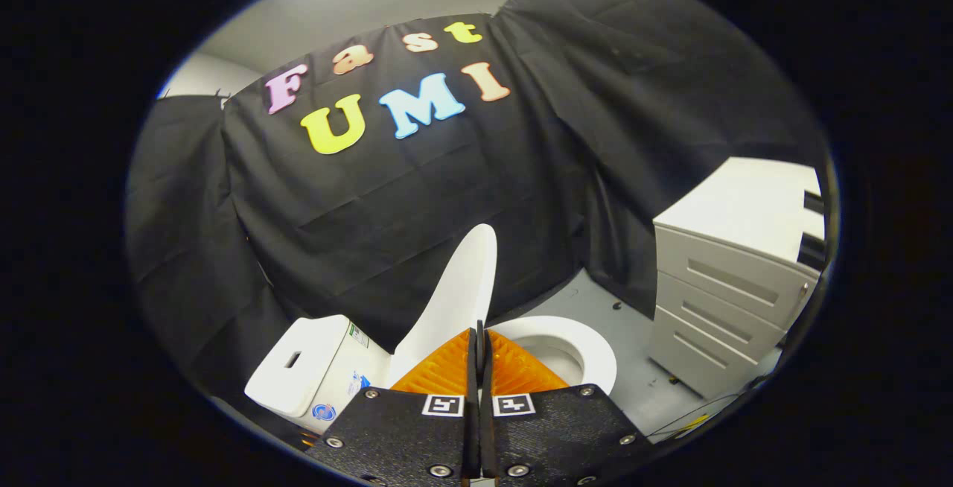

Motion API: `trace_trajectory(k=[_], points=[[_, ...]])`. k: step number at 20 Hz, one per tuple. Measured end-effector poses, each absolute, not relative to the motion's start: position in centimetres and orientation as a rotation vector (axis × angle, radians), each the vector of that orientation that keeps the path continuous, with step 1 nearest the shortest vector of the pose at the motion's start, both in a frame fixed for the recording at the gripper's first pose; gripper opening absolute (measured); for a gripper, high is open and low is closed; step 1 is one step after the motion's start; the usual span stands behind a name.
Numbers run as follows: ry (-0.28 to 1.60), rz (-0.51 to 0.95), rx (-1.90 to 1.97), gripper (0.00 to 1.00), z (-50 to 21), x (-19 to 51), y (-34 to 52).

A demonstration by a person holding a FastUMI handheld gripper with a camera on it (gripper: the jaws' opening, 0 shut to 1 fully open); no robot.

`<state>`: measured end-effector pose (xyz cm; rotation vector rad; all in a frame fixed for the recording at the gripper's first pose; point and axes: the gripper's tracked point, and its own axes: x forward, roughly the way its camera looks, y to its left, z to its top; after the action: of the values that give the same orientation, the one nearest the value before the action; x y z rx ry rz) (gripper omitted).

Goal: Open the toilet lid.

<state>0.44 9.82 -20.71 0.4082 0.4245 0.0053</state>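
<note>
The white toilet lid (460,295) stands raised, nearly upright, leaning back toward the tank (301,368). Its lower part rises just beyond and slightly left of my fingertips. To the right of the lid the white seat ring and open bowl (592,357) show past the fingers. My gripper (480,332) is shut, its two fingers pressed together with nothing visible between them. The tips overlap the lid's lower edge in the view; whether they touch it I cannot tell.
A white drawer cabinet (726,286) stands to the right of the toilet, with grey floor (633,323) between them. Black cloth hangs close behind the tank and lid. A cable lies on the floor near the cabinet's base.
</note>
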Motion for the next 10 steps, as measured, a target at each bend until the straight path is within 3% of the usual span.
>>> trace_trajectory(k=[10], points=[[0.357,0.034,0.267,0.00,-16.1,1.0,13.8]])
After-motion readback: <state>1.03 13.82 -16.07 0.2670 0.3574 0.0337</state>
